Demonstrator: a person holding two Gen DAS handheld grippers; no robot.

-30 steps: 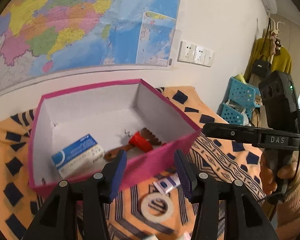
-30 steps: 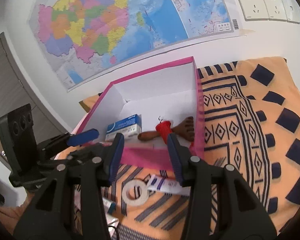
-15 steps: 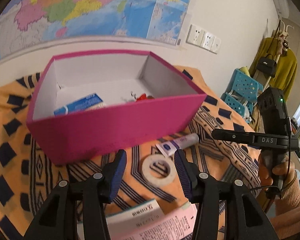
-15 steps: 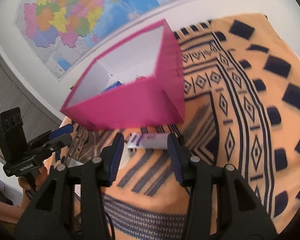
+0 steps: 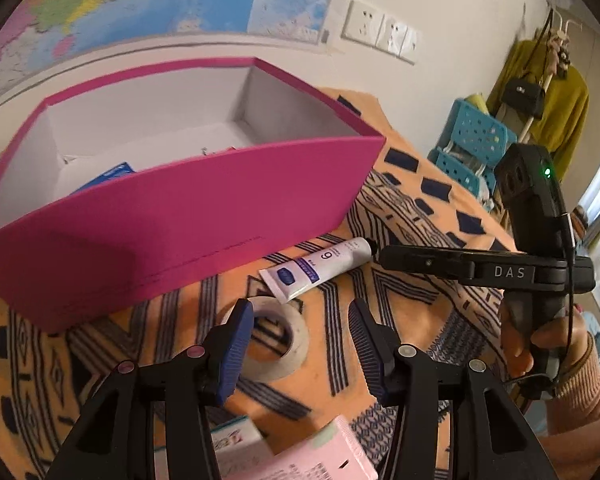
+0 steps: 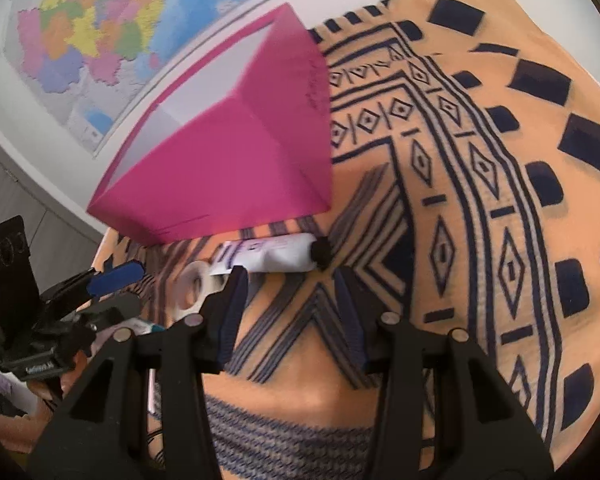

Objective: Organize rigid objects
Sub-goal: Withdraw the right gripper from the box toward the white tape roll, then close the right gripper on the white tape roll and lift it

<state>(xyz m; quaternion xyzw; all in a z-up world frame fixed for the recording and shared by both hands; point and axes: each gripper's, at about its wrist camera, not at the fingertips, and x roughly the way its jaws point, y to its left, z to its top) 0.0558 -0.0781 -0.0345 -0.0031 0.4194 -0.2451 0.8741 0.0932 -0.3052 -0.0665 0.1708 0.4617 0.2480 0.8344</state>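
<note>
A magenta box (image 5: 180, 216) (image 6: 236, 168) with a white inside stands on the patterned orange cloth. A white tube with a black cap (image 5: 320, 266) (image 6: 276, 256) lies just in front of it, and a roll of white tape (image 5: 278, 338) (image 6: 192, 290) lies beside the tube. My left gripper (image 5: 300, 344) is open, low over the tape roll, with nothing between its blue pads. My right gripper (image 6: 288, 304) is open just short of the tube's capped end, not touching it. A blue carton (image 5: 104, 176) peeks above the box's front wall.
A pink packet (image 5: 320, 456) and a white-and-teal carton (image 5: 236, 440) lie at the near edge under my left gripper. A person's hand (image 5: 540, 344) holds the right gripper. Blue plastic baskets (image 5: 472, 140) and a coat rack stand beyond the table's right side. The wall carries a map.
Both grippers have come down from over the box to just above the cloth in front of it. The box's contents have dropped out of sight behind its front wall. Both jaw gaps are unchanged.
</note>
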